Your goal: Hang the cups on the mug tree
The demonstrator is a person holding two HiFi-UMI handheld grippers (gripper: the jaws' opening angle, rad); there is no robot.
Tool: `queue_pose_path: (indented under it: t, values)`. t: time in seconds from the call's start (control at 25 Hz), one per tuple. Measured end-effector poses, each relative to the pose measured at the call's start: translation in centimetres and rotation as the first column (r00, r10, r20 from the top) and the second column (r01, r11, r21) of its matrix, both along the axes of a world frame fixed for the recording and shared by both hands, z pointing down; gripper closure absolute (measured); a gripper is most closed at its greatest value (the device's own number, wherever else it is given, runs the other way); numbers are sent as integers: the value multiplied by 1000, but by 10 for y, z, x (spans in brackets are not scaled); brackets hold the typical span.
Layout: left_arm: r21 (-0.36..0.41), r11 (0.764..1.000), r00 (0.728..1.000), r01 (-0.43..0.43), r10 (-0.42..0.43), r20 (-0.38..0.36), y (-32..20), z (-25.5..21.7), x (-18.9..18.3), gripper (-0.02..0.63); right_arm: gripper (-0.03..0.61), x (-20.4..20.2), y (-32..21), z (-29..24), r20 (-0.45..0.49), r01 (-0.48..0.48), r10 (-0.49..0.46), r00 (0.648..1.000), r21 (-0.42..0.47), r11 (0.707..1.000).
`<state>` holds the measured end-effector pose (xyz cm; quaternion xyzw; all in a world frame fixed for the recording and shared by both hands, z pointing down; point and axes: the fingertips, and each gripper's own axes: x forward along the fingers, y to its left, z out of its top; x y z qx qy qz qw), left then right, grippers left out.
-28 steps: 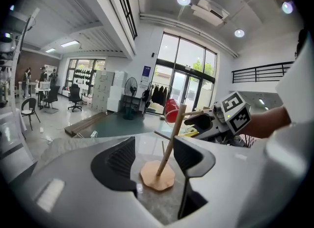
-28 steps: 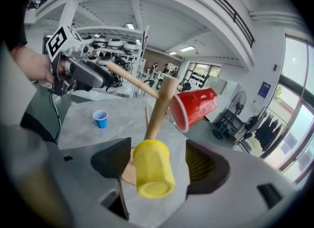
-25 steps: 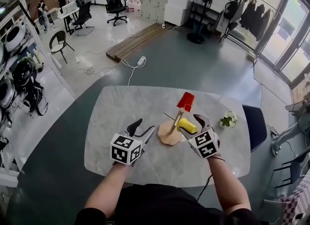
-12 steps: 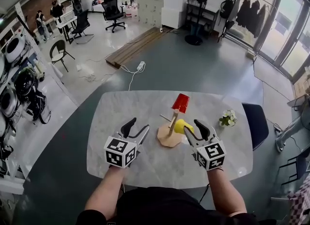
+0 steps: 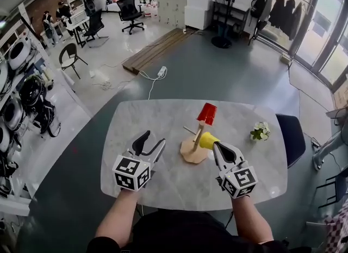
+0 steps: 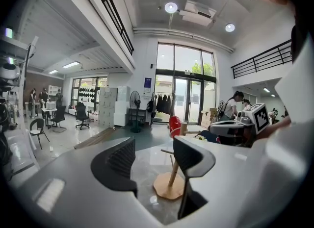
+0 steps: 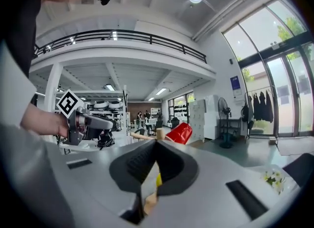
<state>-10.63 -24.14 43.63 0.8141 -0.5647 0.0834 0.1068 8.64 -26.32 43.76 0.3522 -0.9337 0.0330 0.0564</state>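
The wooden mug tree [image 5: 190,153] stands mid-table. A red cup [image 5: 207,114] hangs upside down at its top, and a yellow cup [image 5: 207,140] hangs on a lower peg on the right. My right gripper [image 5: 218,147] sits just behind the yellow cup, shut with nothing held. In the right gripper view the gripper [image 7: 153,146] has its jaws together, with a sliver of the yellow cup [image 7: 158,179] beyond and the red cup [image 7: 179,133] above. My left gripper [image 5: 154,139] is open and empty, left of the tree. The left gripper view shows the tree [image 6: 169,185] between the jaws.
The marble table [image 5: 163,116] carries a small pot of white flowers [image 5: 259,133] at its right side. A dark chair [image 5: 288,137] stands past the right edge. Office furniture and people are far off across the grey floor.
The right gripper's jaws, open around the yellow cup a second ago, have drawn back from it and shut. The yellow cup stays on its peg. The left gripper shifted slightly.
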Motion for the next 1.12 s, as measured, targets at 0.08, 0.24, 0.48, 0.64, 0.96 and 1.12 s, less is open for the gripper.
queue_pose_path:
  t: [0.08, 0.24, 0.48, 0.64, 0.96, 1.12]
  values:
    - [6, 1000, 1000, 5, -5, 1, 3, -3, 0, 365, 566, -1, -2, -3, 3, 2, -2, 1000, 2, 1000]
    - [14, 1000, 1000, 19, -19, -6, 4, -7, -4, 365, 568, -10, -3, -8, -6, 24, -24, 1000, 7, 1000]
    - [39, 998, 999, 43, -43, -7, 16, -19, 0, 365, 568, -11, 9, -14, 9, 64, -64, 998, -1, 998]
    - [59, 992, 994, 114, -113, -12, 28, -25, -2, 365, 568, -7, 25, -12, 6, 118, -118, 993, -7, 993]
    - [14, 984, 983, 179, -178, -41, 58, -3, -53, 365, 568, -42, 56, 5, -6, 170, -170, 985, -52, 984]
    - [-3, 988, 984, 152, -152, -88, 69, 18, -84, 365, 568, -71, 65, 15, -21, 136, -138, 990, -71, 988]
